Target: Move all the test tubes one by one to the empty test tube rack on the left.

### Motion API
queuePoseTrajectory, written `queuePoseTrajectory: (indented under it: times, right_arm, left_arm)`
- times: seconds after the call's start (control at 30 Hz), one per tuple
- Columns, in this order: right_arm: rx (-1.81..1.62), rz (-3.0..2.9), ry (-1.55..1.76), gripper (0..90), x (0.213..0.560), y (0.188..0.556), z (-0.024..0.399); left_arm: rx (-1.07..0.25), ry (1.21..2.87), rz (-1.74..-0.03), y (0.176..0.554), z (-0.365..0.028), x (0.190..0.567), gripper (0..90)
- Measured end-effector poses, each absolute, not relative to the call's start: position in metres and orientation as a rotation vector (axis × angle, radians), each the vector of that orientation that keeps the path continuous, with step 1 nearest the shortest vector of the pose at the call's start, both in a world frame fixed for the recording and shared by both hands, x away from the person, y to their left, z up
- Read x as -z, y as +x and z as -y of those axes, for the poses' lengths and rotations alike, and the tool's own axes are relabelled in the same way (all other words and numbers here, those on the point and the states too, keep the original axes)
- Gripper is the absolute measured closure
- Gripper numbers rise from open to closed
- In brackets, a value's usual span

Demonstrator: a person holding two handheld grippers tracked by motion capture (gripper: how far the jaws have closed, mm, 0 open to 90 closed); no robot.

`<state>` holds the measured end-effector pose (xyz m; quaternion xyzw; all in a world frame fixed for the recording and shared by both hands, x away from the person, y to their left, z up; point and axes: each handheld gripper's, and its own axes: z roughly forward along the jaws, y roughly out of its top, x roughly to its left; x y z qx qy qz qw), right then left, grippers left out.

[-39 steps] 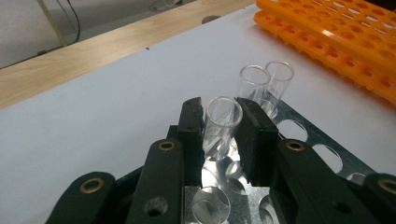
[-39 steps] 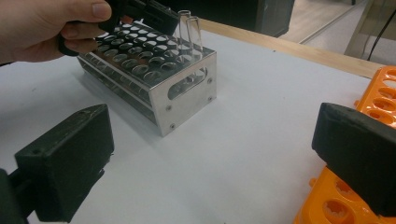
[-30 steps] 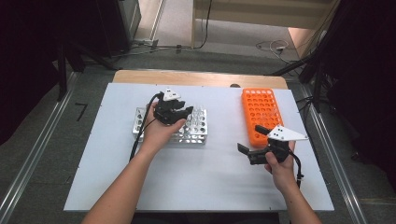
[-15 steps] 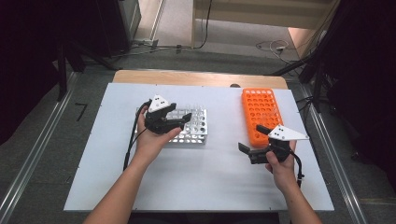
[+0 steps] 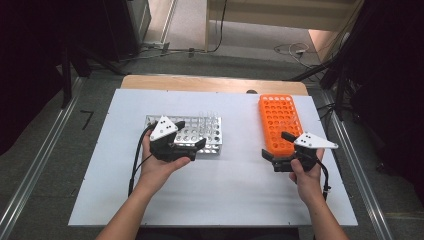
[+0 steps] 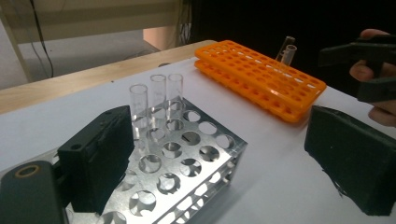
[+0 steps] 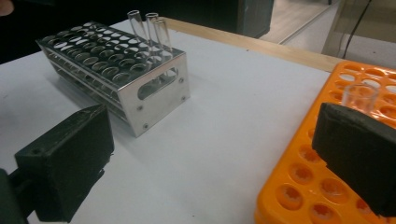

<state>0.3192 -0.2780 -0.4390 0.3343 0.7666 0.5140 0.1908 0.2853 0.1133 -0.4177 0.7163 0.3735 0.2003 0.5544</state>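
My left hand-held gripper (image 5: 192, 145) hangs over the near edge of the metal tube rack (image 5: 210, 131); its jaws have just been opening and stand wide apart with nothing between them. Three clear test tubes (image 6: 158, 100) stand upright in the rack's far corner. My right hand-held gripper (image 5: 275, 150) hovers open and empty at the near end of the orange rack (image 5: 277, 117), where one tube (image 7: 358, 96) stands. Both racks rest on the white surface (image 5: 235, 190).

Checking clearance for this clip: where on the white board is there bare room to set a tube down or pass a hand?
Free: the strip between the metal rack and the orange rack, and the board's near edge between the forearms. Crowded: around the left gripper at the metal rack, and the right gripper beside the orange rack.
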Motion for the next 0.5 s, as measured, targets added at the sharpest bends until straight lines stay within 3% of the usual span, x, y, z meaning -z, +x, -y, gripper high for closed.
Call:
queuePoseTrajectory:
  times: [0.2,0.5]
  right_arm:
    - [-1.438,-2.106,0.990,0.0,0.437,0.325,0.293]
    - [-1.385,-2.097,1.078,3.6,0.443,0.345,0.309]
  left_arm:
    - [-0.454,1.699,-0.840,0.271,-0.111,0.420,1.2]
    - [-0.428,1.687,-0.808,0.258,-0.109,0.426,0.0]
